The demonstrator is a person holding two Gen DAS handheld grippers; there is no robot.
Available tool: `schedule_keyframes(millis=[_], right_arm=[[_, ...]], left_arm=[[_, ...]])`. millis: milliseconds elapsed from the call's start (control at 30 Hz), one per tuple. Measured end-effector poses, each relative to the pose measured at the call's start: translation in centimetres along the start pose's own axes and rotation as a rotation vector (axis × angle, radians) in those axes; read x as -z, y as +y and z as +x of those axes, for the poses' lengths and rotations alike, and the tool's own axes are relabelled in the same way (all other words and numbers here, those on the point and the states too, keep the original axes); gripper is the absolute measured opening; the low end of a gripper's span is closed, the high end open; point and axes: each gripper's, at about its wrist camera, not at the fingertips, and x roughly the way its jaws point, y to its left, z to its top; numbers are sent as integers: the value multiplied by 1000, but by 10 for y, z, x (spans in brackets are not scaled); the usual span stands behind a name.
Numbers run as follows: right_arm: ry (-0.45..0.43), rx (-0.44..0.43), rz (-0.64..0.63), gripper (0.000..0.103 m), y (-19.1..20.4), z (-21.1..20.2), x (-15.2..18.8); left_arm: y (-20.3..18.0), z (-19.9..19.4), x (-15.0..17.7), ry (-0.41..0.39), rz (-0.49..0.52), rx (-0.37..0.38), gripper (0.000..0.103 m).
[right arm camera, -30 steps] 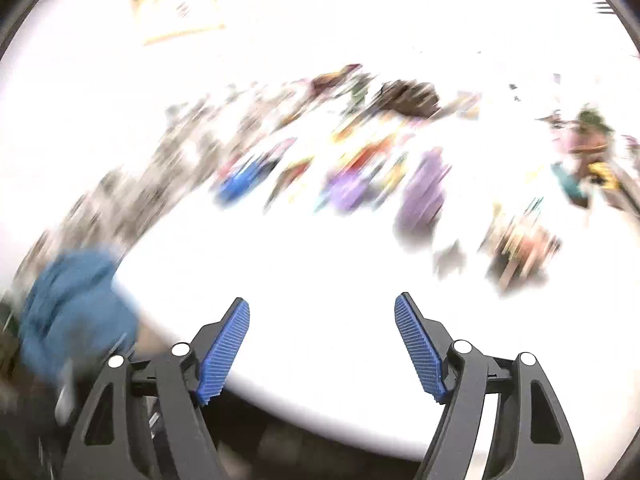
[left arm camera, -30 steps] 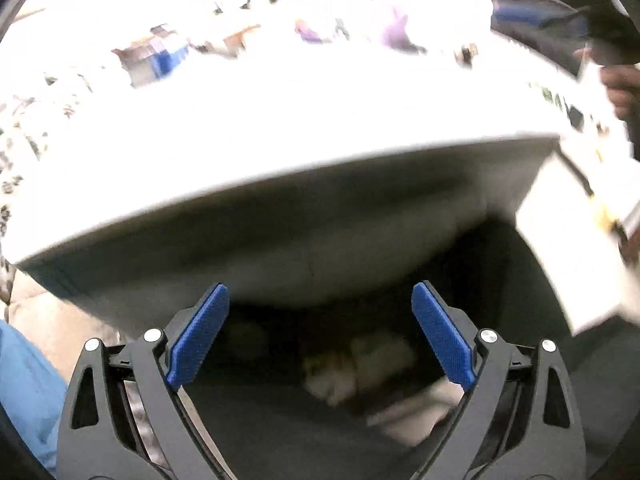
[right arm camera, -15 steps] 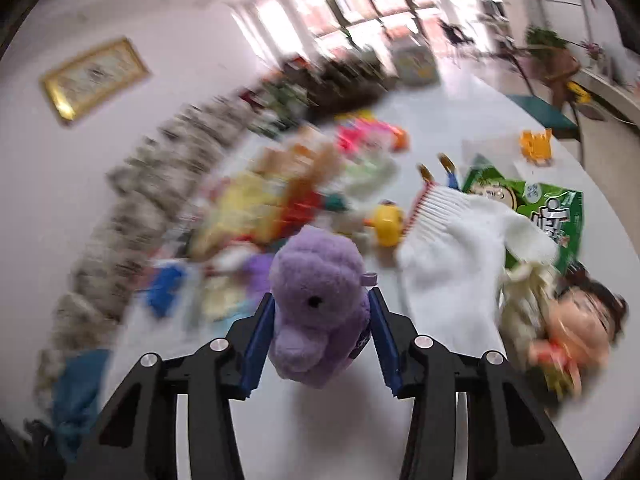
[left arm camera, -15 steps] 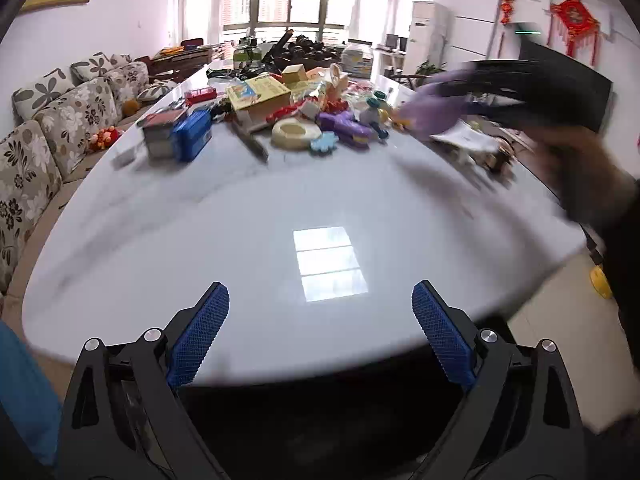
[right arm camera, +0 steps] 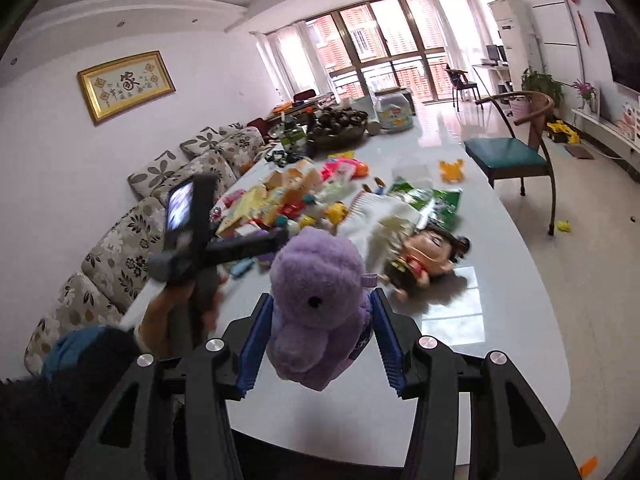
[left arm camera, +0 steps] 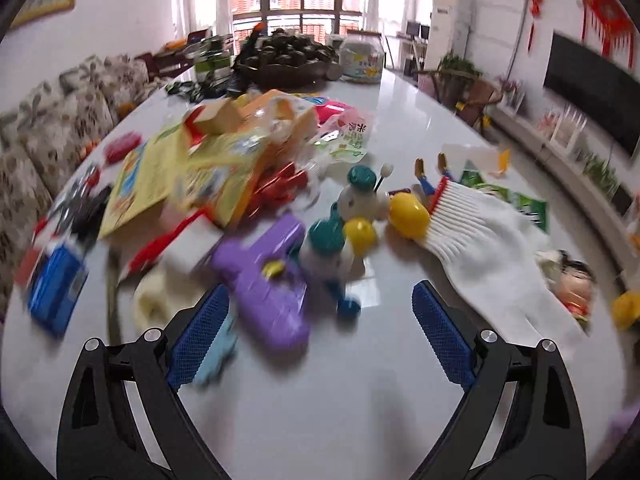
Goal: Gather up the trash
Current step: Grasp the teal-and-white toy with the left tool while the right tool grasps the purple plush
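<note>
The right gripper clasps a purple plush toy, its jaws easing apart slightly. The left gripper hangs wide open, nothing between its pads, above the white table. At 12 o'clock beyond it lies a purple toy; at 2 o'clock, a white glove.

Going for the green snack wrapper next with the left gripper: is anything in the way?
Yes. The white glove lies between the open left gripper and the green snack wrapper, overlapping its near edge.
</note>
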Motion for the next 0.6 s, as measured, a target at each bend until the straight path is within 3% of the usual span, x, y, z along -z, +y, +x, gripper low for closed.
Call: schedule_keyframes(millis=[100,133,267,333,400,500,600], right_arm=[[6,-24,20,50,-12,9,2],[8,-33,28,50,-16,12,3],[19,-57,42,50,-19,23,7],[23,-69,49,50,-18,26,9],[21,-71,41,50,-14,26,12],[18,-79,19,50,-3,23,12],[19,-125,-21,50,17,14,13]], left_arm=[[-5,35,-12,48,43,-27,89],[-4,42,-13,58,47,-10,70],[-15,48,-17,32,181,-29,35],[-12,38,-16,11,182,-2,35],[-5,12,-15,-64,172,24,34],[10,-49,-11,-162,146,85,34],[24,-134,18,-276,172,124,34]])
